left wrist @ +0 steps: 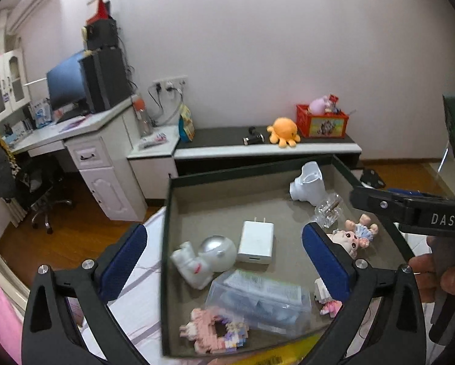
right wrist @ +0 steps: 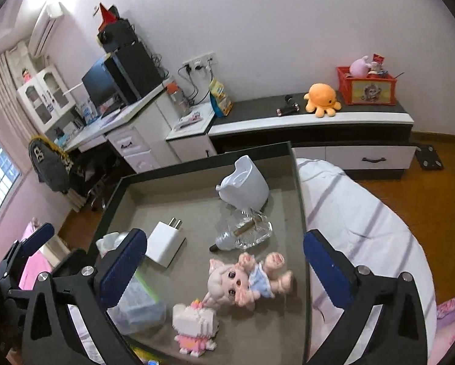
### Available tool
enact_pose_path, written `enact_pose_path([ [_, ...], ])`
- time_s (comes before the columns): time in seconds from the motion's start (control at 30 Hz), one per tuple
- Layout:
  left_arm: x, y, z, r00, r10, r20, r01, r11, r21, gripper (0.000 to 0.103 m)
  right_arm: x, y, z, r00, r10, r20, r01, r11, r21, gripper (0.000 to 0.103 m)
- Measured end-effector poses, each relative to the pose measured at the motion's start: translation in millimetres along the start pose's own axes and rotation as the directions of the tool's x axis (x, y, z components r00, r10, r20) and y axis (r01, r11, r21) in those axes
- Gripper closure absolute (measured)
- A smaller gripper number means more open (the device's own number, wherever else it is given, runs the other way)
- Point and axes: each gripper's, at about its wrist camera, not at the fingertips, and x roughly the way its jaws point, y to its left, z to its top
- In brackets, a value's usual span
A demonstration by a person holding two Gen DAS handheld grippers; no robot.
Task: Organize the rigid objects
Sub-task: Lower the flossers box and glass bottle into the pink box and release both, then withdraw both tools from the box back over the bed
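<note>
Tray (right wrist: 300, 213): a dark-rimmed tray resting on the bed, holding the loose hard things.
Contents: white charger (left wrist: 255, 241), astronaut figure (left wrist: 206, 258), pig doll (right wrist: 242, 279), clear plastic box (left wrist: 257, 301), all scattered, likely awaiting sorting.
Left gripper (left wrist: 224, 252): spread wide, empty, hovering over the tray.
Right gripper (right wrist: 224, 261): likewise spread, holding nothing, above the doll.
Room: striped bedsheet (right wrist: 364, 228), low cabinet (right wrist: 318, 118) along the wall.

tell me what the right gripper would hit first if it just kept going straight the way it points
Most likely the pink pig doll, lying between the open right gripper fingers' line in the tray; the glass bottle lies just beyond. Depth is hard to judge.
</note>
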Motion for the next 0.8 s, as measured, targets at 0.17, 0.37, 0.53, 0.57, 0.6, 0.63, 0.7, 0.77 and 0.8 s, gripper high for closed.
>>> enact_pose_path([
  [0.17, -42, 18, -11, 0.999, 0.009, 0.049, -0.006, 0.999, -0.053, 0.0, -45, 14, -16, 0.997, -0.023, 0.069, 0.024, 1.0, -0.01, 0.0],
  [0.37, -85, 30, -34, 0.997, 0.029, 0.066, -0.023, 0.996, -0.087, 0.0, -92, 40, -51, 0.991, -0.041, 0.128, 0.048, 0.998, -0.05, 0.0],
  [0.53, -116, 36, -58, 0.997, 0.037, 0.066, -0.03, 0.994, -0.103, 0.0, -124, 55, -83, 0.984, -0.06, 0.166, 0.072, 0.995, -0.069, 0.0],
  [0.57, -121, 36, -62, 0.997, 0.039, 0.064, -0.033, 0.994, -0.105, 0.0, -130, 58, -91, 0.983, -0.062, 0.172, 0.076, 0.994, -0.072, 0.0],
  [0.6, -127, 38, -67, 0.997, 0.041, 0.065, -0.034, 0.993, -0.111, 0.0, -135, 61, -97, 0.982, -0.063, 0.176, 0.078, 0.994, -0.078, 0.0],
  [0.63, -132, 38, -72, 0.997, 0.04, 0.065, -0.032, 0.993, -0.116, 0.0, -140, 63, -103, 0.982, -0.069, 0.174, 0.084, 0.993, -0.082, 0.0],
  [0.7, -139, 38, -80, 0.998, 0.037, 0.06, -0.029, 0.992, -0.124, 0.0, -147, 66, -115, 0.981, -0.078, 0.175, 0.094, 0.992, -0.085, 0.0],
  [0.77, -148, 39, -91, 0.998, 0.041, 0.055, -0.033, 0.99, -0.135, 0.0, -156, 70, -127, 0.98, -0.082, 0.181, 0.1, 0.99, -0.096, 0.0],
  [0.8, -151, 41, -96, 0.998, 0.041, 0.051, -0.033, 0.989, -0.144, 0.0, -160, 72, -131, 0.979, -0.086, 0.184, 0.106, 0.989, -0.1, 0.0],
])
